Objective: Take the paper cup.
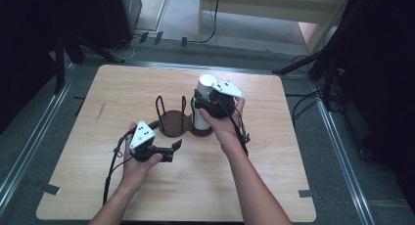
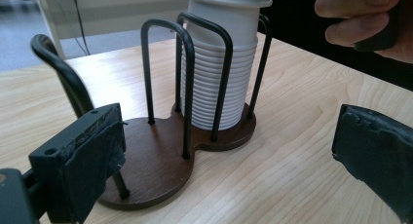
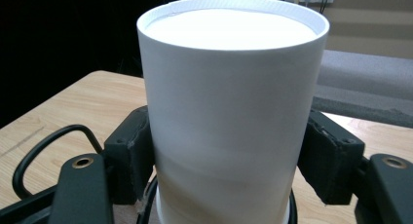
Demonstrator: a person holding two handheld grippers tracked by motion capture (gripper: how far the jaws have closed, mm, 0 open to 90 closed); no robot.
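Cups: stack of white paper cups (image 1: 203,105) stands right of the frame's middle in the high view, nested in the right-hand bay of a wire cup holder (image 1: 177,120) on a dark wooden base — the wire loops keep the stack upright.
Top cup: top cup (image 3: 229,112) rises above the rest, so its wall is free to be taken from the side.
Right tongs: right gripper (image 1: 210,101) sits at the upper part of the stack; in the right gripper view its two padded jaws press the cup's wall on both sides, so it grips the top cup, probably to lift it off.
Left tongs: left gripper (image 1: 169,151) lies lower left of the holder, apart from it — jaws wide open, nothing between them.
Left view: holder (image 2: 160,156) stands ahead between the open jaws, perhaps to be steadied.
Table: wooden table (image 1: 254,186) carries the holder.
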